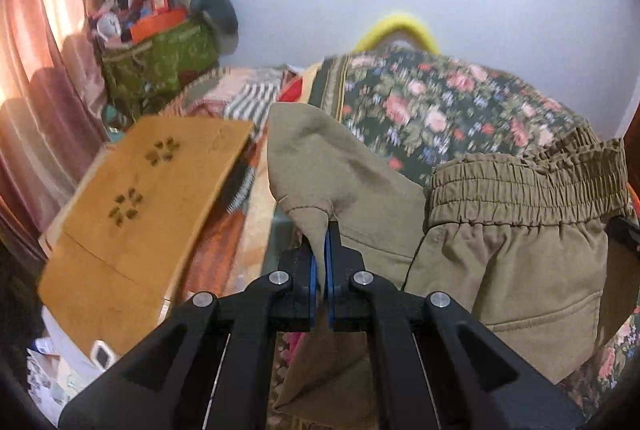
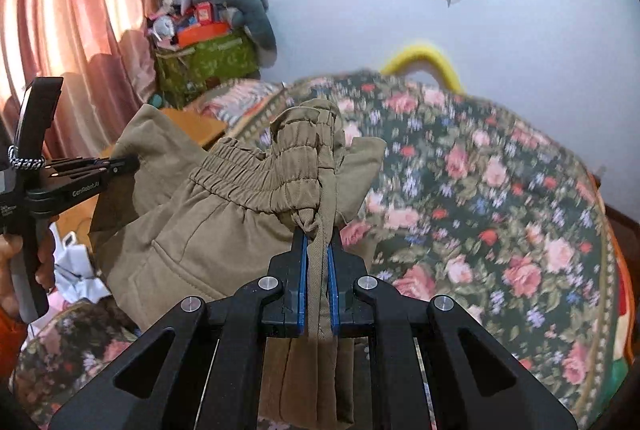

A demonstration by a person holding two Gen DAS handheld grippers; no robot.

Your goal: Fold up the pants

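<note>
On my far left hangs a pink curtain [image 1: 36, 77], and beside it a tan board [image 1: 148, 197] with paw prints lies at the edge of the bed [image 2: 500, 213]. Next comes my left gripper [image 1: 322, 254], its 2 blue pads clamped on a pinched corner of the khaki pants [image 1: 500, 262], which hang in the air between my 2 grippers above the flowered bedspread rather than lying on it. The elastic waistband [image 1: 528, 185] stretches off to the right toward my right gripper [image 2: 318, 270], which is closed on a thick bunch of fabric just below the gathered band, with several layers trailing down through the jaws. I judge I'm in the lift-and-spread step, getting the pants ready to lay flat. To do it well, I'd keep both grips firm, draw the grippers apart until the waistband runs straight and taut, and hold them level so the legs hang evenly. Then I'd lower the pants onto the open flowered area, clear of the board, letting the legs touch down first so nothing bunches. The right grip holds a lot of cloth, so a slip there seems the likelier risk.
</note>
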